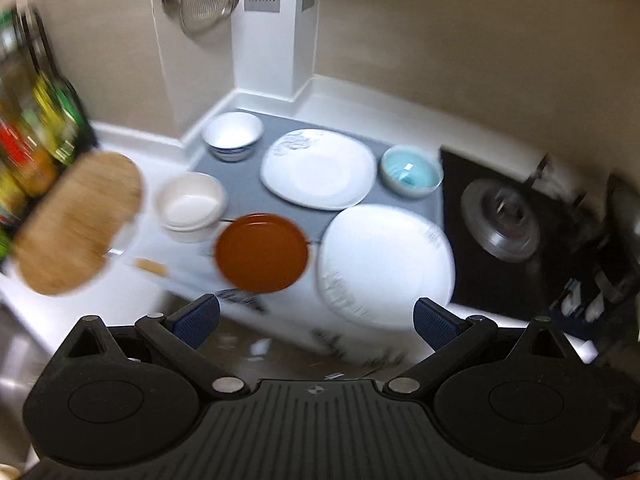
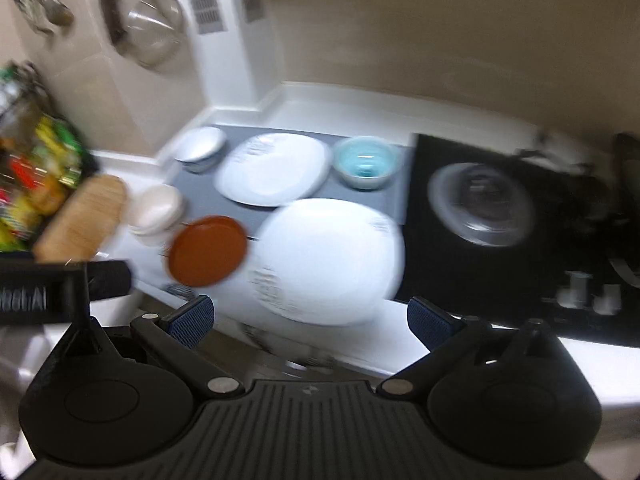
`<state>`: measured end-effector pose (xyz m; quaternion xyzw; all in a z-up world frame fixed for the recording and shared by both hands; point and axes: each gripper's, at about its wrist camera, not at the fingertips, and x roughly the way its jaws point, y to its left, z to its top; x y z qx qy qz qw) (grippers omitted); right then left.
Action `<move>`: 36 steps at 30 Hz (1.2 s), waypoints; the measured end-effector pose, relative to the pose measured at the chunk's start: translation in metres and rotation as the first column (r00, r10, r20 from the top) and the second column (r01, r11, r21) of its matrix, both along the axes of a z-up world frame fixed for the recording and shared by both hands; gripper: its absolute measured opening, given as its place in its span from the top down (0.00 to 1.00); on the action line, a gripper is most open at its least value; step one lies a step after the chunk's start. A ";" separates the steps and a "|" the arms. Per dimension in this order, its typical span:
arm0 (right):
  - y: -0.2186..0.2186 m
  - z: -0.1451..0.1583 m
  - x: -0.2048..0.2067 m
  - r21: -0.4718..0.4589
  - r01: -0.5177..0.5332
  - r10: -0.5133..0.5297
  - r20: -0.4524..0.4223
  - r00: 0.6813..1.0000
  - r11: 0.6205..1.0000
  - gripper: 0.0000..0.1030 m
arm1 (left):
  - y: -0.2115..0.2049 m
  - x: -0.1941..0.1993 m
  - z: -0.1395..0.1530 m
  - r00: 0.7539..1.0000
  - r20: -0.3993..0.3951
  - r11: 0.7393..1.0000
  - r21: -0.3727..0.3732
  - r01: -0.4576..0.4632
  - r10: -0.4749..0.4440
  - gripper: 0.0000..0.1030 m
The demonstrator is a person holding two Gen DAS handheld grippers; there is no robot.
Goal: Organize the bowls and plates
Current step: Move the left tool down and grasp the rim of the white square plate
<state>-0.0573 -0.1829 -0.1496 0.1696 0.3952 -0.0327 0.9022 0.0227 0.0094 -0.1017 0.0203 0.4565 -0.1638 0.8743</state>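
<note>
Both claws hang above the tabletop's near edge, angled down, fingers spread wide and empty: left claw, right claw. On the grey mat lie two white plates, with bowls behind and a brown plate at its front-left corner.
</note>
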 end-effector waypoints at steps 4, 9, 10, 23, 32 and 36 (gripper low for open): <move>-0.027 -0.044 0.014 0.105 0.038 -0.038 -0.007 0.999 0.994 0.00 | 0.004 0.052 -0.043 0.998 -0.060 1.000 -0.012 0.021 -0.021 0.03; -0.051 -0.092 0.045 0.165 0.039 -0.032 -0.045 0.998 0.986 0.00 | 0.001 0.148 -0.114 0.961 -0.265 0.994 -0.097 0.057 -0.081 0.57; -0.065 -0.102 0.047 0.285 0.078 -0.072 -0.029 0.997 0.955 0.00 | -0.006 0.165 -0.130 0.946 -0.303 0.990 -0.105 0.092 -0.120 0.64; -0.106 -0.153 0.086 0.191 0.262 -0.239 -0.135 0.961 0.946 0.51 | -0.072 0.260 -0.216 0.844 -0.362 0.916 -0.218 0.336 -0.396 0.65; -0.125 -0.182 0.101 0.208 0.231 -0.201 -0.157 0.967 0.950 0.71 | -0.078 0.271 -0.244 0.775 -0.465 0.904 -0.235 0.358 -0.427 0.82; -0.141 -0.186 0.104 0.285 0.200 -0.159 -0.161 0.974 0.938 0.71 | -0.065 0.259 -0.245 0.757 -0.506 0.910 -0.248 0.331 -0.414 0.79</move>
